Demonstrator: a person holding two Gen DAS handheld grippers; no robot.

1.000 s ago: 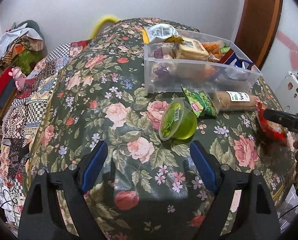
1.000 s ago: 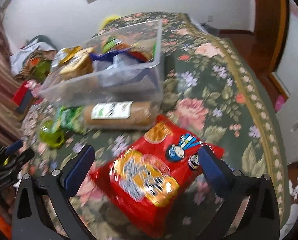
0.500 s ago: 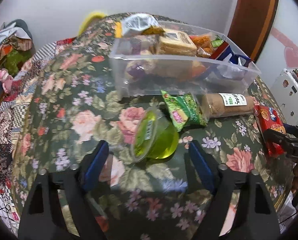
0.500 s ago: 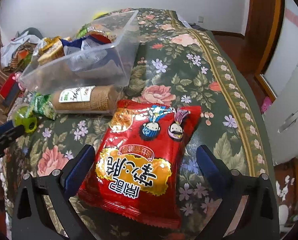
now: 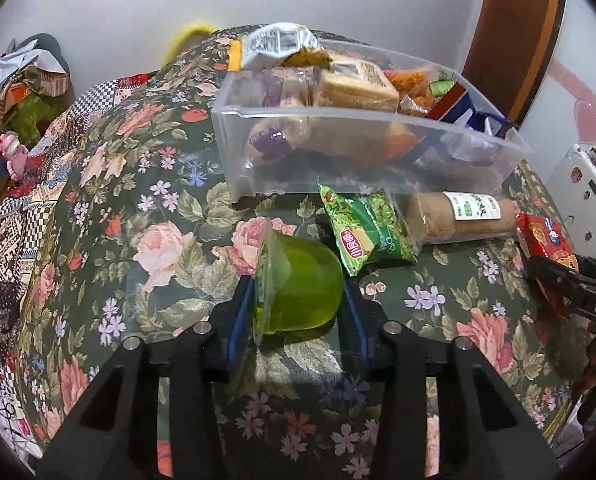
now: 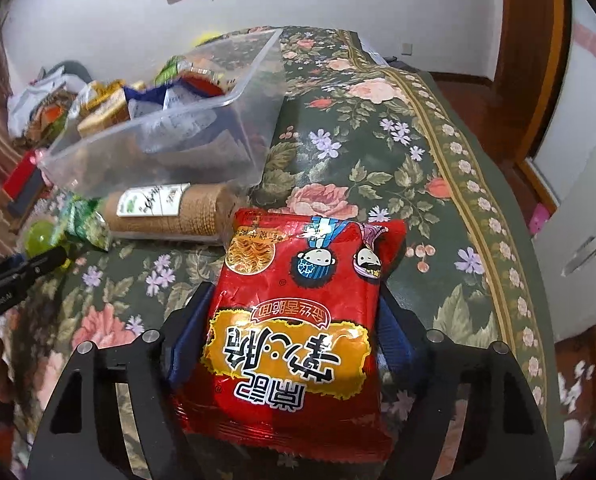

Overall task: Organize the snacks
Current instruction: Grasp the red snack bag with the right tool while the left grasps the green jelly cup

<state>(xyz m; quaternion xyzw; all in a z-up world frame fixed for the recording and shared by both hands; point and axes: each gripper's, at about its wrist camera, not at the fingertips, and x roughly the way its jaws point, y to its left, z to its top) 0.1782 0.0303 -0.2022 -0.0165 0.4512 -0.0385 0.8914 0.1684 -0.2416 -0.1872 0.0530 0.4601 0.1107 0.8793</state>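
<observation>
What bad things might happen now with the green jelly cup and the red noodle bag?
1. The left gripper pinches the jelly cup lying on its side, foil lid against one finger; a hard squeeze might burst it.
2. The right gripper squeezes the red noodle bag by its edges; the noodles might get crushed, or the bag slip.
3. The clear bin looks heaped, so things might tumble out.

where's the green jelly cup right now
In the left wrist view the green jelly cup lies on its side on the floral tablecloth, between the left gripper fingers, just in front of the green snack packet.
</observation>
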